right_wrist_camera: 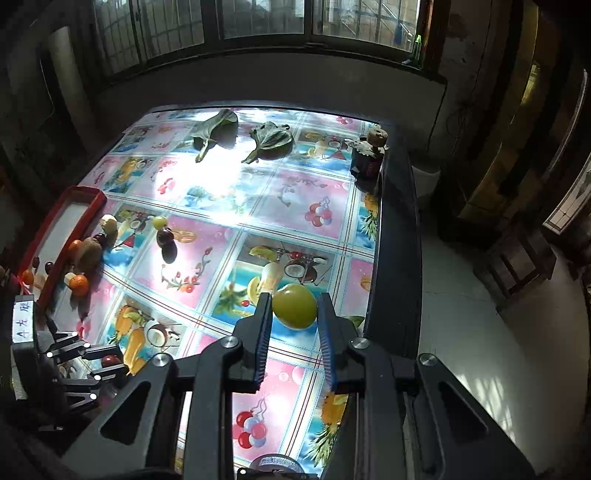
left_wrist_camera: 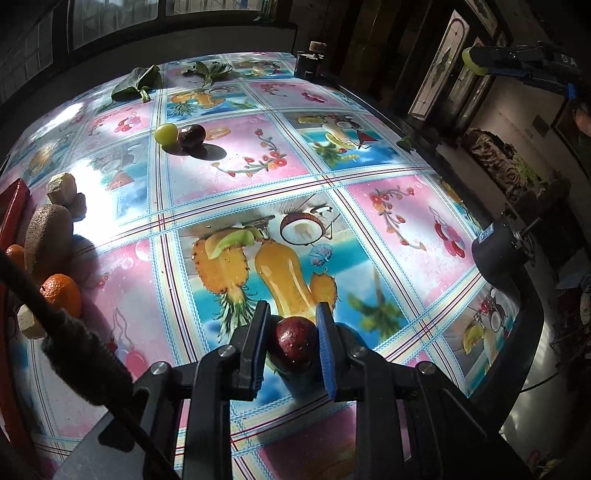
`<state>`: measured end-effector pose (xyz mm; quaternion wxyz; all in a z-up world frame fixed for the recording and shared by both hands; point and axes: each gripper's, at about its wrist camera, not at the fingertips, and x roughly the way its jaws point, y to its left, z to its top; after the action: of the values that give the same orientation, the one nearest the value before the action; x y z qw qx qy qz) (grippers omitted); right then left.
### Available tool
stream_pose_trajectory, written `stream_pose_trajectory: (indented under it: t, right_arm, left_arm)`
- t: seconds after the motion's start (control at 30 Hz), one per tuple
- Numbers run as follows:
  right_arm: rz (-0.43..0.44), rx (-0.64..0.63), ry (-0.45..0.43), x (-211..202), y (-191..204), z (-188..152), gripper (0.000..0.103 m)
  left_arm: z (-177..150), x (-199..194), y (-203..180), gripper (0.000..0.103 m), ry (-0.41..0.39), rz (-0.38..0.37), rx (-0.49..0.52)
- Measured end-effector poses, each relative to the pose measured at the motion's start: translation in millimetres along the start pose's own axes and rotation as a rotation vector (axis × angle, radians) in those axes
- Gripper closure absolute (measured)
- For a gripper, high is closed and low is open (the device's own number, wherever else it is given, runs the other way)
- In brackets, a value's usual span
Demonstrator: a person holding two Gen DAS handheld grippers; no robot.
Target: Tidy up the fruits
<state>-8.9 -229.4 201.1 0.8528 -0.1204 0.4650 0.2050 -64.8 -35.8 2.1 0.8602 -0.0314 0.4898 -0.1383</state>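
your left gripper (left_wrist_camera: 293,345) pinches a dark red fruit (left_wrist_camera: 293,343) on the table (left_wrist_camera: 388,206) near its front edge. your right gripper (right_wrist_camera: 295,325) pinches a green fruit (right_wrist_camera: 295,306), lifted clear near the right edge. farther back, a red tray (right_wrist_camera: 59,236) sits at the left edge with fruits beside it.

We've 2 wrist fisheyes, both angled steeply down the fingers at the table (left_wrist_camera: 236,177). Left cam sits close, low over the near edge. Right cam's higher, looking twd the window (right_wrist_camera: 258,22). Both share the tablecloth & red tray (right_wrist_camera: 55,236).
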Motion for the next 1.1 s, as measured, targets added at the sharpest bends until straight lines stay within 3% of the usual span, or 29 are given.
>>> stream_pose_trajectory:
  t: [0.2, 0.4, 0.7, 1.1]
  right_arm:
    - [0.204, 0.055, -0.092, -58.4, 61.6, -36.7, 0.077]
    - [0.33, 0.166, -0.126, -32.4, 109.6, -73.1, 0.077]
    - [0.42, 0.301, 0.003, 60.3, 163.9, -85.6, 0.077]
    - [0.4, 0.211, -0.019, 79.6, 255.6, -44.5, 0.077]
  left_arm:
    - [-12.0, -12.8, 7.6, 0.08, -0.016, 0.026, -0.003]
    - [-21.4, -38.8, 35.5, 0.08, -0.035, 0.107, -0.092]
    - [-27.4, -89.4, 89.3, 0.08, -0.1, 0.254, -0.241]
    - [-30.0, -127.7, 144.4, 0.08, -0.143, 0.436, -0.386]
